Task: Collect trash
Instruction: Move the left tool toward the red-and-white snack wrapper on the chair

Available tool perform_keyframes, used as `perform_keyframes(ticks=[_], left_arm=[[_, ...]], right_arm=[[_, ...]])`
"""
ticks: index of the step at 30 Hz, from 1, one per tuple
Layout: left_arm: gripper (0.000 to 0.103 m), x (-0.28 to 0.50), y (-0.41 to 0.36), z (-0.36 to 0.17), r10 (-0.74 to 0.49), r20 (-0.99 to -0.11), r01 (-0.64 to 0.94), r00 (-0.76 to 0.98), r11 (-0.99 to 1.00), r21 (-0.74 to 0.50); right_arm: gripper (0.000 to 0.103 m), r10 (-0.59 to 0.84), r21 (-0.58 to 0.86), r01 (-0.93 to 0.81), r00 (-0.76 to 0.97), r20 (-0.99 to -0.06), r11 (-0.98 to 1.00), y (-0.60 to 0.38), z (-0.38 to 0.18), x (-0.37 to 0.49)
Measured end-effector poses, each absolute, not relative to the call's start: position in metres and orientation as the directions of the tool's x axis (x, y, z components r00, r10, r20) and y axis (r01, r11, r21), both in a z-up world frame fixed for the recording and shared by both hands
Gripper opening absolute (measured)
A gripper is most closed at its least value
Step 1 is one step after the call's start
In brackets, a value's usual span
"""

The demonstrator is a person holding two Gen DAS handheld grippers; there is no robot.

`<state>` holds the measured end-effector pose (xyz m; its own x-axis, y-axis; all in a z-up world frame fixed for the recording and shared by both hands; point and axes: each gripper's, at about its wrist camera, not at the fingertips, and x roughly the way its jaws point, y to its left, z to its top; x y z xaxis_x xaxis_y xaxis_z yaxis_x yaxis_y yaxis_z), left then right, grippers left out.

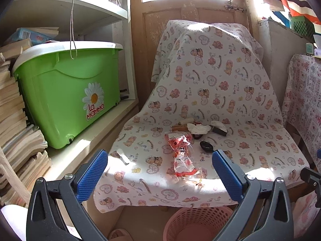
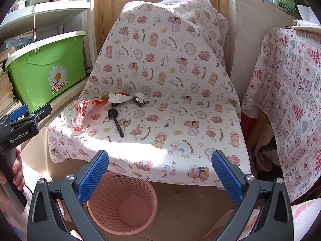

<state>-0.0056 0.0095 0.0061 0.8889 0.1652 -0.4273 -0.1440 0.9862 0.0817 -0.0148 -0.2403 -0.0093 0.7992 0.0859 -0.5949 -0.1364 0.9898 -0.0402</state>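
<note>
Both tools stand wide with nothing between the pads. The left tool (image 1: 159, 172) faces the cloth-covered chair (image 1: 260, 140), and the red-and-clear wrapper (image 1: 182, 156) lies on the seat directly ahead of it, framed between its two pads. The wrapper's long axis runs near to far, roughly in line with the tool's approach, with its near end close to the front edge of the seat.

The right tool (image 2: 160, 172) hangs lower and further right, above the pink basket (image 2: 122, 200), which stands on the floor just in front of the chair. From this tool the wrapper lies far and to the left, and the black spoon (image 2: 115, 120) lies nearer, with its handle pointing toward the front edge of the seat.

The remaining trash (image 1: 198, 128), a cluster of crumpled white paper and small dark and brown pieces, lies further back on the seat.

Judgement: the left tool is the nearer one for the wrapper; a grip across its narrow width suits the alignment.
</note>
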Motion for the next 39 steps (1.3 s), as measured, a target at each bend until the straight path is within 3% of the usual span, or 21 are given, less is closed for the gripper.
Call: perform_keyframes(ticks=[3,14,23,39], left_arm=[[0.102,-0.007,0.014,0.011,0.183,-0.404,-0.162,0.897,0.983,0.086],[0.102,-0.002,0.036,0.01,0.146,-0.444,-0.168,0.884,0.986,-0.009],[0.102,0.001,0.036,0.01,0.151,-0.445,-0.166,0.883,0.986,0.005],[0.102,0.005,0.053,0.005,0.131,-0.487,-0.191,0.864,0.979,-0.075]], right_arm=[[0.103,0.07,-0.066,-0.133,0.806,-0.587,0.989,-0.239,-0.009,-0.016],[0.103,0.088,-0.081,-0.167,0.803,-0.59,0.983,-0.231,-0.012,-0.021],[0.103,0.089,-0.091,-0.176,0.803,-0.589,0.98,-0.227,-0.013,-0.021],[0.103,0.087,-0.094,-0.175,0.803,-0.59,0.98,-0.225,-0.014,-0.022]])
